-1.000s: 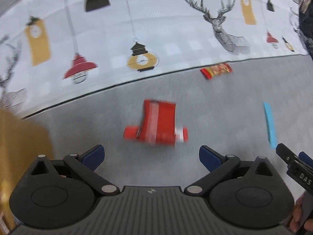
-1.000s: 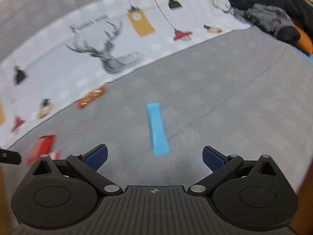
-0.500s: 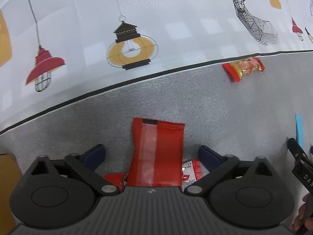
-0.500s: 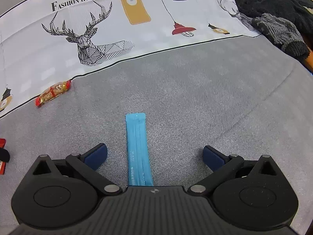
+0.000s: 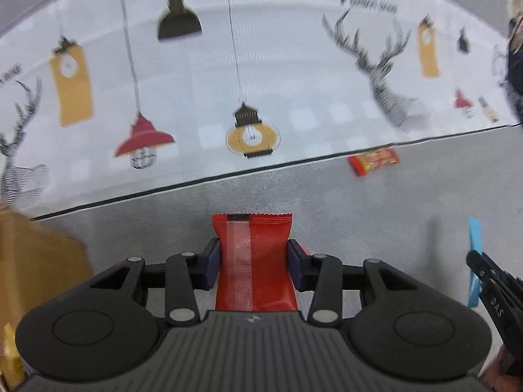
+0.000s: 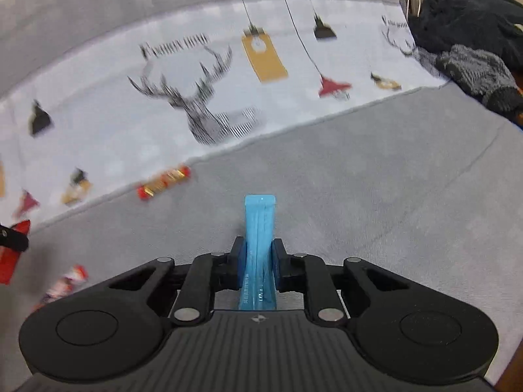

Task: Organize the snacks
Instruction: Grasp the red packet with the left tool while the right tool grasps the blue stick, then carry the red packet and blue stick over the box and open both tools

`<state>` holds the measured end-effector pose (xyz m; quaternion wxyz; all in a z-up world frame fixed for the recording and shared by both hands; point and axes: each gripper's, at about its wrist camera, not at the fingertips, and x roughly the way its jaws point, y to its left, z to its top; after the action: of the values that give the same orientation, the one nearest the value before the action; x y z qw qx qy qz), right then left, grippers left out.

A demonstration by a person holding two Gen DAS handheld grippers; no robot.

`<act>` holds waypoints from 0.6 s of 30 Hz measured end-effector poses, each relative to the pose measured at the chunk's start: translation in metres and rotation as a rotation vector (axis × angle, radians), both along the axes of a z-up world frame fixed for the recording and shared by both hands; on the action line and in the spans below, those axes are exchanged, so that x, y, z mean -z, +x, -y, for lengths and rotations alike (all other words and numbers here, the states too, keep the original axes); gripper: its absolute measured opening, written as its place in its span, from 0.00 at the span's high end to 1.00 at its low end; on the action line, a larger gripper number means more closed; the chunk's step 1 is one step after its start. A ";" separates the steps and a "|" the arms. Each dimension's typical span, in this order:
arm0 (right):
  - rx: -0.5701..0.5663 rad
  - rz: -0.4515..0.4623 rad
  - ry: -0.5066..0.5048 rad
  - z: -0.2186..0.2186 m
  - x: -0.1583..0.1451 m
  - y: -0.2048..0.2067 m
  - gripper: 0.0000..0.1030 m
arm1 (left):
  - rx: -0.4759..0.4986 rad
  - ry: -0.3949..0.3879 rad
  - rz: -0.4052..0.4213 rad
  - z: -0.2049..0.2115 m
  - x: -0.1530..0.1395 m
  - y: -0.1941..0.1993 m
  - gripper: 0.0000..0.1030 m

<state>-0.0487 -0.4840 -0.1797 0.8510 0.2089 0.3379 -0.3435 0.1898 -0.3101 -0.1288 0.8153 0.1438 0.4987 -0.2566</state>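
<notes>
A red snack packet (image 5: pixel 261 235) stands between the fingers of my left gripper (image 5: pixel 254 261); the jaws are closing and both blue pads press its sides. In the right wrist view a long blue stick packet (image 6: pixel 260 215) sits in my right gripper (image 6: pixel 260 261), whose jaws are closing with the pads tight against it. That blue stick (image 5: pixel 474 245) also shows at the right edge of the left wrist view. An orange-red candy bar (image 5: pixel 374 160) lies on the grey cloth by the printed border. A small red-and-white snack (image 6: pixel 65 282) lies low at the left, blurred.
A brown cardboard box (image 5: pixel 32 277) stands at the left. The grey cloth (image 6: pixel 359 179) meets a white band printed with lamps and deer (image 5: pixel 248 81) farther off. Dark clothing (image 6: pixel 474 32) is heaped at the far right.
Both grippers went from wide open to closed, the left on the red packet and the right on the blue stick. Both views have pulled back up from the cloth.
</notes>
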 end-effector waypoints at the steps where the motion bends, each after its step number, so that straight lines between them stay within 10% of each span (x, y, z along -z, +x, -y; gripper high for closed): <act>1: -0.006 0.023 0.002 -0.007 -0.011 -0.003 0.83 | 0.000 -0.017 0.009 -0.008 -0.011 -0.008 0.54; 18: -0.263 0.206 0.077 -0.209 -0.139 -0.084 0.83 | -0.051 -0.115 0.103 -0.209 -0.120 -0.160 0.54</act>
<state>-0.1324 -0.2745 -0.0403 0.9101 0.2297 0.2862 -0.1928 0.0298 -0.1009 -0.0087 0.8531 0.0970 0.4439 -0.2565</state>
